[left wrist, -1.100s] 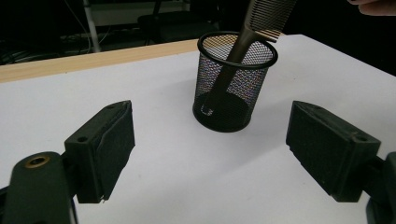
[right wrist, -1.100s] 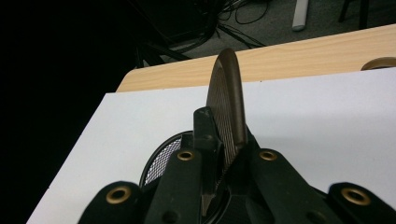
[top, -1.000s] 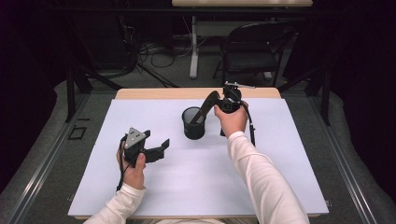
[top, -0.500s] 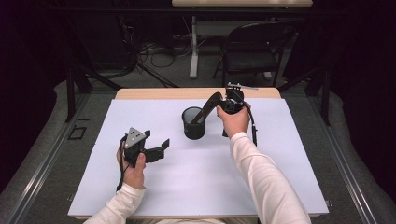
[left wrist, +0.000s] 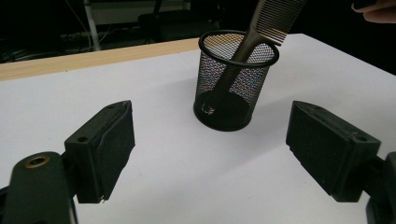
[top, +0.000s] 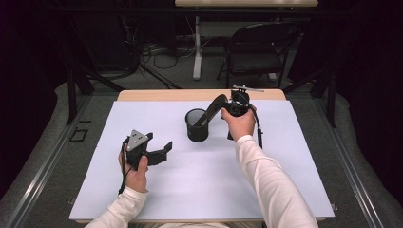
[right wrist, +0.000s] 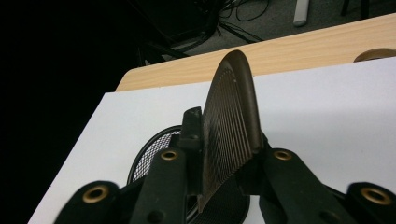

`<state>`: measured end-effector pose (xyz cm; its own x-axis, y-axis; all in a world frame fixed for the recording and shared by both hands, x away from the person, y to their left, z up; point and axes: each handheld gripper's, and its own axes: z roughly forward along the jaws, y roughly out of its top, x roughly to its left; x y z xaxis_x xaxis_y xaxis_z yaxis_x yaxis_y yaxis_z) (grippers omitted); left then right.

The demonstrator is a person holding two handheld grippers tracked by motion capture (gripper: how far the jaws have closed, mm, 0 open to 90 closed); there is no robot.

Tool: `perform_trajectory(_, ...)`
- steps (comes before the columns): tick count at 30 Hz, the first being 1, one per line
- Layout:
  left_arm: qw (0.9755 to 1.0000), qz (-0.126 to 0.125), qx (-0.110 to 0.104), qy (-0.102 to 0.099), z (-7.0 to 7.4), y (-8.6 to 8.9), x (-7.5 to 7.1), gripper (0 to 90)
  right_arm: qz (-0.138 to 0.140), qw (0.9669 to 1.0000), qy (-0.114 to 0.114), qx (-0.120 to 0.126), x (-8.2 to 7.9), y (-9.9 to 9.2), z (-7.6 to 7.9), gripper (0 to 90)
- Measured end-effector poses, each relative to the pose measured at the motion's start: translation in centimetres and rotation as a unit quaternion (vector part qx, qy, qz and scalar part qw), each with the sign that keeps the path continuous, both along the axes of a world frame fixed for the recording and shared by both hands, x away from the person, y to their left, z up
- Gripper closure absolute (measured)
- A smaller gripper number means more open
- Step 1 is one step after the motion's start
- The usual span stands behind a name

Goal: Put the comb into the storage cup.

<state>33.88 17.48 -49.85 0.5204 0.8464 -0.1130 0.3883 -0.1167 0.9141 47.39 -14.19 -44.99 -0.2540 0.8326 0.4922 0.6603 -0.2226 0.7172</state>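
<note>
Two grippers are in my hands, and the nearer one to me is my left gripper (top: 159, 153), low on the white sheet (top: 199, 190) that covers the table. Its jaws stand wide apart with nothing between them; in the left gripper view both black pads (left wrist: 109, 149) frame bare white surface, and the mesh cup sits well beyond them. My left hand (top: 135, 171) wraps the body under the grey three-cornered plate.

Farther out, near the middle of the sheet, stands the black mesh cup (top: 197, 126), upright. A brown comb (top: 211, 110) leans in it: the handle end rests down inside on the cup floor, as the left gripper view shows through the mesh (left wrist: 219, 91), and the toothed end rises out over the rim, tilted toward my right hand (top: 240, 124).

My right gripper (right wrist: 224, 163) is at that toothed end, just beside the cup and above its rim. In the right gripper view the comb (right wrist: 231, 130) stands on edge between my two jaws, teeth toward the left jaw. These jaws have just been opening; the comb is between them, close against the pads, but I cannot tell from here whether they press it.

Beyond the cup, the bare wooden edge of the table (top: 157, 95) shows past the sheet. Behind that is a dark floor with cables (top: 157, 71) and a folding chair (top: 259, 52).
</note>
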Motion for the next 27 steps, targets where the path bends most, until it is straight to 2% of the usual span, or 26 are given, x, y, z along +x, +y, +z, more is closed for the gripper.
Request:
perform_trajectory(9,1.0000,0.000,0.000,0.000,0.0,0.0,0.0,15.7,0.001,1.0000,-0.005,0.008,-0.1,-0.2,0.1,63.1)
perform_trajectory(13,1.0000,0.000,0.001,0.000,0.0,0.0,0.0,15.7,-0.003,0.9999,-0.013,-0.001,-0.1,-0.3,0.2,56.6)
perform_trajectory(21,1.0000,0.000,0.001,0.000,0.0,0.0,0.0,15.7,-0.008,0.9996,-0.029,-0.003,-0.1,-0.8,0.4,46.9)
perform_trajectory(27,1.0000,0.000,0.002,0.000,0.0,0.0,0.0,15.7,-0.006,0.9995,-0.029,-0.010,-0.1,-1.0,0.4,41.6)
